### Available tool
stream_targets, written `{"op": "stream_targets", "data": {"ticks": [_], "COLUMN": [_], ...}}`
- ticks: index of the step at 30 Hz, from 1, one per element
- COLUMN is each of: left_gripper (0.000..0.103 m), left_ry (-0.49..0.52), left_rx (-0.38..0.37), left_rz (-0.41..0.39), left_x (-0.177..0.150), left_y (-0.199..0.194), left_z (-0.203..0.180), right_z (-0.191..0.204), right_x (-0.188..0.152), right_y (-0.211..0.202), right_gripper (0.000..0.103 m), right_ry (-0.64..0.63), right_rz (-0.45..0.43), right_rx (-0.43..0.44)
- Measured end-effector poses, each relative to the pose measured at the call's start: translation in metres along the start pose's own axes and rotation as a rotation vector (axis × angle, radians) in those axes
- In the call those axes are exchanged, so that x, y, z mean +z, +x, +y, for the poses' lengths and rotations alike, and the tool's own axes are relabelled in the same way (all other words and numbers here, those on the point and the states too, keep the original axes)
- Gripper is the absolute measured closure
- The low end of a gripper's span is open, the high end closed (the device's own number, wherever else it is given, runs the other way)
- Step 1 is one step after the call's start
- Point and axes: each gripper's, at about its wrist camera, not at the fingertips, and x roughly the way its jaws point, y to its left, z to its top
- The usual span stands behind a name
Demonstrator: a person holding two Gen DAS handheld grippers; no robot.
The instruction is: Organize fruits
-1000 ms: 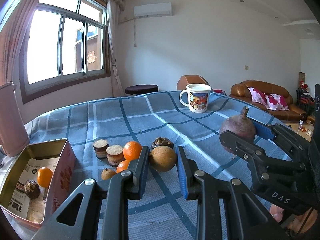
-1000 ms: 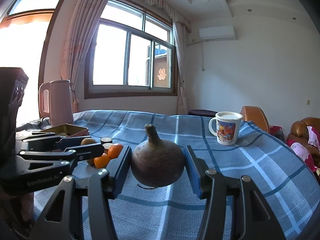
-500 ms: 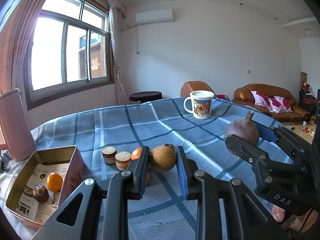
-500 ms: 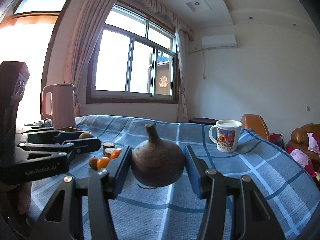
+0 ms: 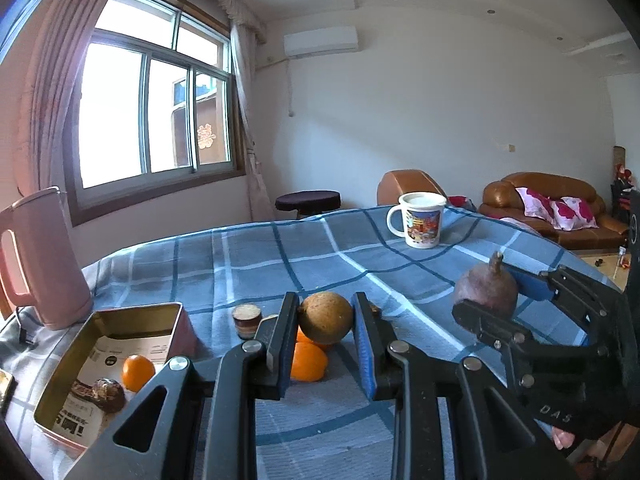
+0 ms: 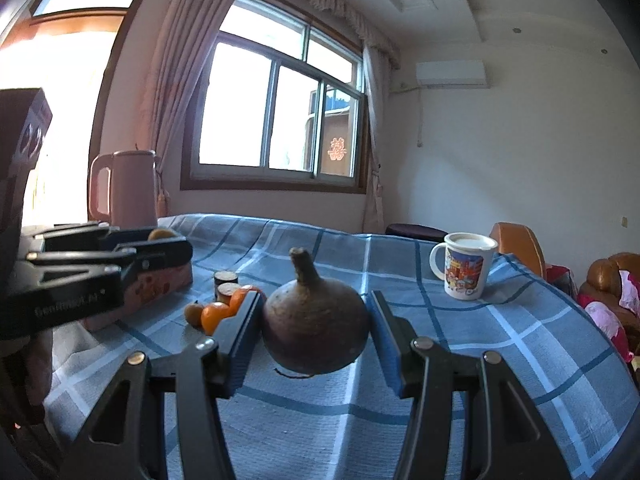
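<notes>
My left gripper is shut on a round tan fruit, held above the blue checked tablecloth. My right gripper is shut on a dark purple bulb with a stem, also lifted off the cloth; in the left wrist view the same bulb shows at the right. An open tin box at the left holds an orange and a dark brown fruit. Loose oranges and two short cut brown pieces lie on the cloth.
A pink kettle stands at the far left behind the tin. A white printed mug sits at the far side of the table. Beyond are a dark stool, a brown sofa and a window.
Both wrist views have tilted upward a little, so the table and fruits sit lower in the pictures. Both grippers keep their hold on their fruits.
</notes>
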Motion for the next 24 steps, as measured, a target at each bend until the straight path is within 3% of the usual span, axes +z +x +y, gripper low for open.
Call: {"op": "stream_targets", "data": {"ticks": [24], "left_gripper": [0.075], "left_ry": [-0.099], "left_rx": [0.104], "left_rz": [0.042], "left_x": [-0.001], "left_y": [-0.004], "left_z": [0.068], "right_z": [0.053], "right_x": [0.046], "right_y": [0.039], "right_gripper": [0.047], "right_ry": [-0.109], "right_rz": [0.065], "right_rx": [0.119]}}
